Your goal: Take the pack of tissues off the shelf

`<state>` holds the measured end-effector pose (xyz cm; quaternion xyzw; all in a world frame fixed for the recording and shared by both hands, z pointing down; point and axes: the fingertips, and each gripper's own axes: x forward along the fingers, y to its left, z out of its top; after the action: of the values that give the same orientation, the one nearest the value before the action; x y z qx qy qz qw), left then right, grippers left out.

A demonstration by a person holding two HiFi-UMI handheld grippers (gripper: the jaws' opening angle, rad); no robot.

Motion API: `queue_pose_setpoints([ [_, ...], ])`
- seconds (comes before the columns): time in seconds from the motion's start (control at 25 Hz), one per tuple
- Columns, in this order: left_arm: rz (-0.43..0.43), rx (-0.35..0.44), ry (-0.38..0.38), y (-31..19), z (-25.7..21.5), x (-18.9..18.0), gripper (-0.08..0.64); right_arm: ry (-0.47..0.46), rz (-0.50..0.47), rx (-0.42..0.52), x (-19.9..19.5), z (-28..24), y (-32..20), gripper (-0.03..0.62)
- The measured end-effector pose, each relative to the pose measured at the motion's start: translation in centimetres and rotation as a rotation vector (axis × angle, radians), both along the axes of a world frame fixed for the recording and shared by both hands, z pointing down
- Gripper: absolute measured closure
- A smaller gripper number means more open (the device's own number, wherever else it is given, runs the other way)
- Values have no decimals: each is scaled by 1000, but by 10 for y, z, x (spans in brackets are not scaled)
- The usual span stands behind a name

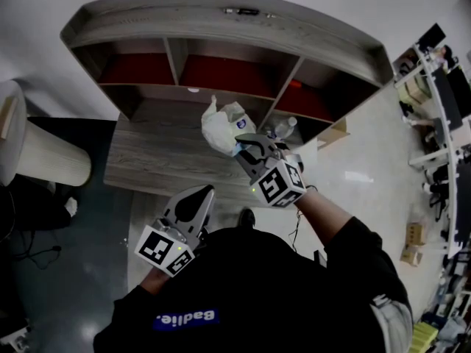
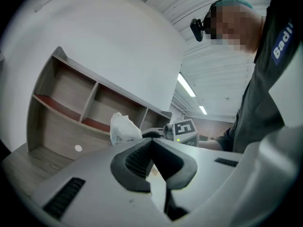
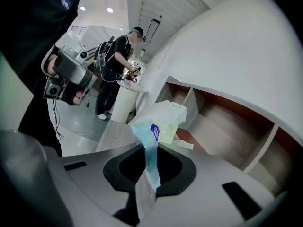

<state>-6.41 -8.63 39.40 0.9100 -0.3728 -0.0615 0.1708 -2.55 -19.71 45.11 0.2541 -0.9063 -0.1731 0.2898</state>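
The pack of tissues (image 1: 224,127), a soft white plastic pack with a blue label, hangs in the air in front of the wooden shelf (image 1: 221,20). My right gripper (image 1: 246,147) is shut on a twisted end of its wrapper. In the right gripper view the pale blue film (image 3: 150,155) runs down between the black pads, and the pack (image 3: 163,119) bulges beyond them. My left gripper (image 1: 197,197) is held low near my body, away from the pack. Its pads (image 2: 137,157) meet with nothing between them. From that side the pack (image 2: 124,128) shows against the shelf.
The shelf has open compartments with red backs (image 1: 228,76) above a wooden counter (image 1: 162,153). Clear bottles (image 1: 283,127) stand in the right compartment. A white round column (image 1: 44,157) is at the left. A second person (image 3: 113,74) stands further off by a white counter.
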Motion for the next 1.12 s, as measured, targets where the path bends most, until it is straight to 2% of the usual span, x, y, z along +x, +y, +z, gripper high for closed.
queue_pose_setpoints([
  [0.2, -8, -1, 0, -1, 1, -2, 563, -169, -12, -123, -2, -9, 14, 531],
  [0.32, -15, -3, 0, -1, 0, -5, 563, -233, -23, -171, -2, -11, 23, 531],
  [0.8, -18, 1, 0, 0, -1, -6, 563, -398, -99, -291, -3, -17, 59, 531],
  [0.96, -18, 5, 1, 2, -1, -6, 563, -479, -91, -374, 0, -15, 72, 531],
  [1.12, -13, 7, 1, 4, -2, -4, 563, -506, -78, -426, 1, -8, 84, 531],
])
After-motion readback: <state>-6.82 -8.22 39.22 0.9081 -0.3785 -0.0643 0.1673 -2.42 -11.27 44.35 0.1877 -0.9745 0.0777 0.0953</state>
